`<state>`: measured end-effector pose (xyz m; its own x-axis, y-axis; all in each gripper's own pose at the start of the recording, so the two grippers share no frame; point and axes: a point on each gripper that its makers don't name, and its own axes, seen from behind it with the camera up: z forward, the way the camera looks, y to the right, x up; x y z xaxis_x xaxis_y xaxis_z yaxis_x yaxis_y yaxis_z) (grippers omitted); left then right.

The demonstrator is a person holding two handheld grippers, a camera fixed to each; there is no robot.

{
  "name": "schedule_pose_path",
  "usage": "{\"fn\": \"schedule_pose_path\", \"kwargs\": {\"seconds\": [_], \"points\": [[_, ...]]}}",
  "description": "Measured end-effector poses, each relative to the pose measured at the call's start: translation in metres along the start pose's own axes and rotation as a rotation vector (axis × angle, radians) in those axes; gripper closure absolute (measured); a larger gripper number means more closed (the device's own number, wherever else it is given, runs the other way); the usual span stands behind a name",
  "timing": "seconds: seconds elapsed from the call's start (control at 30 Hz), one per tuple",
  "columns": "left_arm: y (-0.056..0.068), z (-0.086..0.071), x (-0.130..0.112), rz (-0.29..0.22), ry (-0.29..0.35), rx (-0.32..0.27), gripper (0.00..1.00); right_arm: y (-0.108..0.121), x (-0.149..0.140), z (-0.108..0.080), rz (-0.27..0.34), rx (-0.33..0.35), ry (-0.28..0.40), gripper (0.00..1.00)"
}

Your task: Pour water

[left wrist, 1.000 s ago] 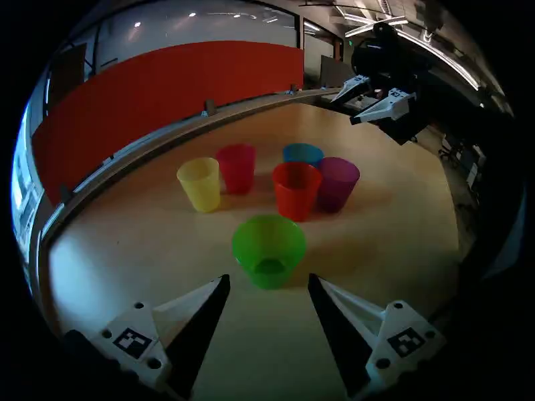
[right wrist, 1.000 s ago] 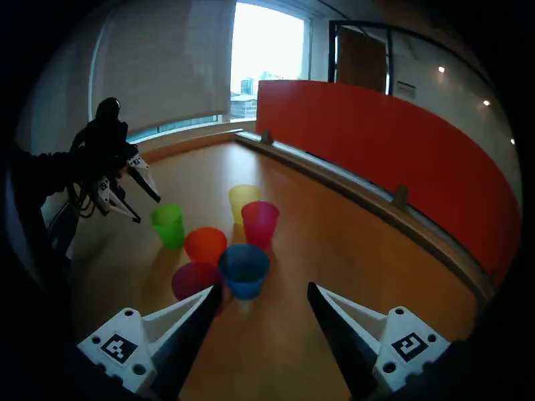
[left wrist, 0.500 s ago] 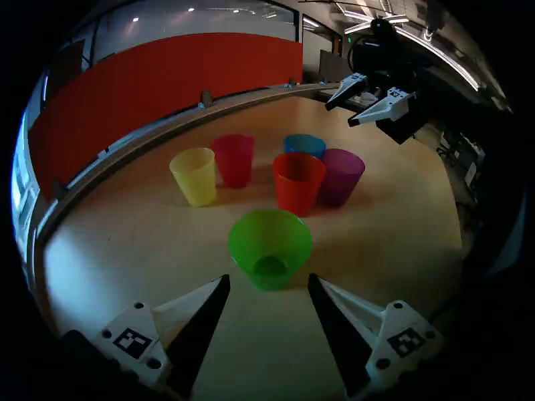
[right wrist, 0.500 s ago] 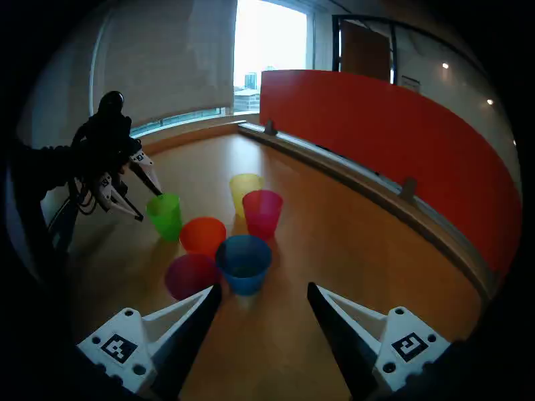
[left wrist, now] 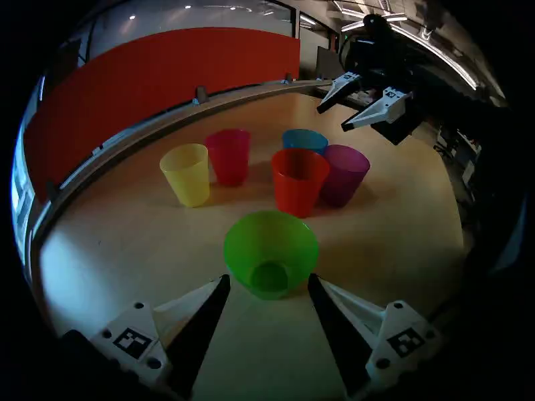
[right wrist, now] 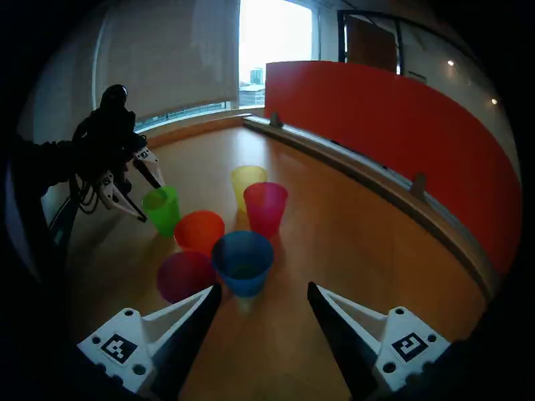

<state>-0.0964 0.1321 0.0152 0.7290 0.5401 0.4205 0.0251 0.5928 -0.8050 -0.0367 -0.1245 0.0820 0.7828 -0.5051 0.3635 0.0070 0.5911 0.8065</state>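
With your left tongs (left wrist: 267, 277) spread flanking the green cup (left wrist: 271, 248), which stands well in from the tabletop's (left wrist: 134, 227) edges, and your right tongs (right wrist: 264, 286) spread before the blue cup (right wrist: 243, 260), pinch the probably light, thin, squashy wall gently at mid-height.
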Motion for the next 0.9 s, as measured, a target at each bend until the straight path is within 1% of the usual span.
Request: {"fn": "schedule_pose_path", "kwargs": {"seconds": [0.27, 0.47, 0.67, 0.9], "points": [[-0.001, 0.007, 0.003, 0.004, 0.008, -0.009, 0.14, 0.001, -0.002, 0.012, -0.009, 0.014, -0.017, 0.00], [0.001, 0.013, 0.005, 0.005, 0.005, -0.016, 0.14, 0.002, -0.004, 0.018, -0.013, 0.021, -0.035, 0.01], [0.001, 0.017, 0.008, 0.016, 0.008, -0.014, 0.14, 0.001, -0.006, 0.022, -0.016, 0.031, -0.046, 0.01], [0.000, 0.021, 0.008, 0.014, 0.008, -0.018, 0.14, -0.001, -0.011, 0.027, -0.019, 0.041, -0.062, 0.01]]}}
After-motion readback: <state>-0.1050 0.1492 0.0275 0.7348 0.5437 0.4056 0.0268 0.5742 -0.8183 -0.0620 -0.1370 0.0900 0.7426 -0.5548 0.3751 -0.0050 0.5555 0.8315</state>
